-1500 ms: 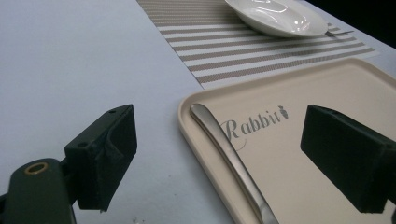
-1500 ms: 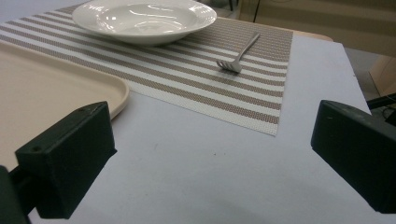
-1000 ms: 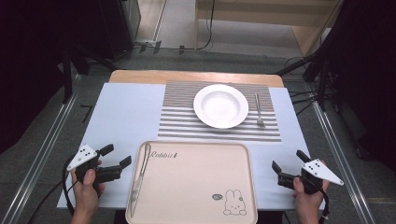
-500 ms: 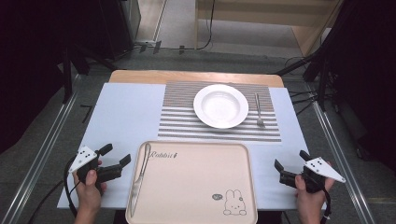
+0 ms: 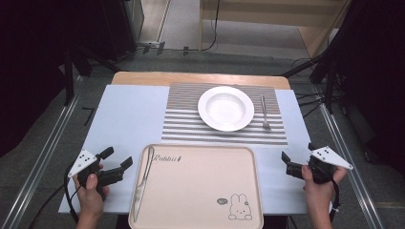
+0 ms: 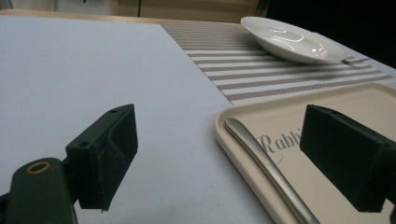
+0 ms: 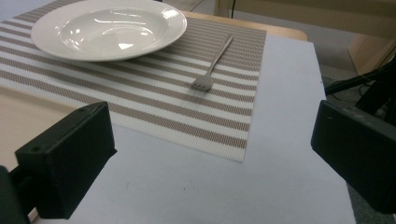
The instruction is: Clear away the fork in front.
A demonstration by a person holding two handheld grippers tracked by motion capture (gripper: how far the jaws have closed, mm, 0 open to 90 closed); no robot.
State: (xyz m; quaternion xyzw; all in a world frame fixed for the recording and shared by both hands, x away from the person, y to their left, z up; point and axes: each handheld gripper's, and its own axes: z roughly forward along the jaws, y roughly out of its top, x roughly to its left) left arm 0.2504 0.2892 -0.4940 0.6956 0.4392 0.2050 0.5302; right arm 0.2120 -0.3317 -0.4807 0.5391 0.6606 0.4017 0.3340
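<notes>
A white plate [image 5: 225, 108] sits on a striped placemat [image 5: 186, 124], with a fork [image 5: 264, 112] to its right. Nearer to me lies a beige tray [image 5: 196, 191] with a rabbit print. A metal knife [image 5: 143, 183] lies along its left side. My left gripper [image 5: 117, 157] rests open just left of the tray, and the knife handle [image 6: 266, 168] shows between its jaws from afar. My right gripper [image 5: 297, 151] hovers open to the right of the tray. It faces the fork [image 7: 212, 63] and plate [image 7: 107, 28], with nothing between its jaws.
A pale blue mat [image 5: 124, 119] covers the wooden table [image 5: 200, 78]. Dark stands and cables stand on the floor at both sides. Bare mat lies left of the placemat and around both grippers.
My right gripper has lifted slightly and shifted a little away from me. The left gripper and everything on the table have stayed put.
</notes>
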